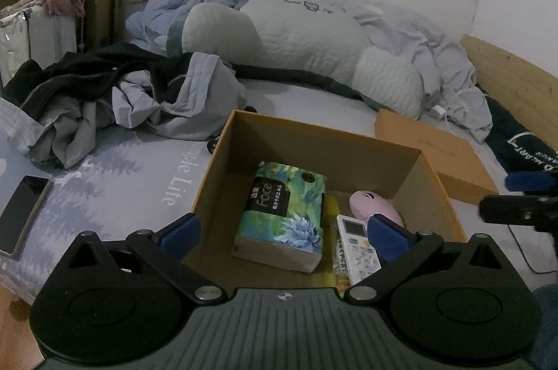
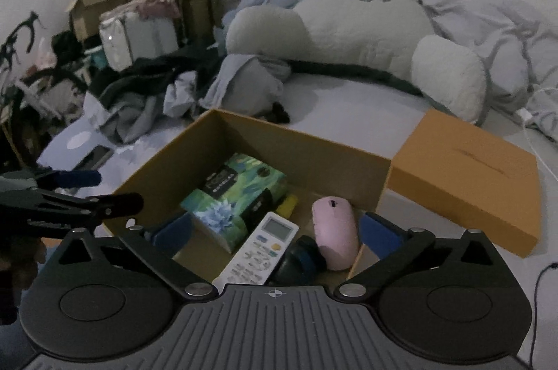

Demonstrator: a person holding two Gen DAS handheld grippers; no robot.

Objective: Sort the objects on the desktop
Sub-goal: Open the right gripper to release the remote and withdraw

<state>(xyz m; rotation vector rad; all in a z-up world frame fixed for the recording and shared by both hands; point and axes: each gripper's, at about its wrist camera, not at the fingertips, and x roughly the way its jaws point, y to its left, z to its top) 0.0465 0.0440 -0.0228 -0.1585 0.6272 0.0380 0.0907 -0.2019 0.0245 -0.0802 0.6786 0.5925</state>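
Both claws hang over an open cardboard box (image 2: 296, 140) on a bed. The right gripper (image 2: 275, 234) has its jaws spread wide with nothing clamped; its blue pads (image 2: 378, 235) stand clear of everything below. Just beneath and ahead of it, inside the box, lie a white remote control (image 2: 261, 251), a pink computer mouse (image 2: 334, 232) toward its right pad, and a dark round object (image 2: 301, 260) wedged between the two, too dim to identify. Ahead of its left pad sits a floral tissue pack (image 2: 237, 195), with a yellow item (image 2: 287, 204) peeking out beside it.

The left gripper (image 1: 284, 234) is likewise wide apart and empty, at the box's near-left corner; the tissue pack lies between and beyond its fingers. The box lid (image 2: 467, 181) rests on the sheet to the right of the box, touching its corner. A phone (image 1: 24, 213) lies well off to the left gripper's left, near crumpled clothes (image 1: 139, 98).
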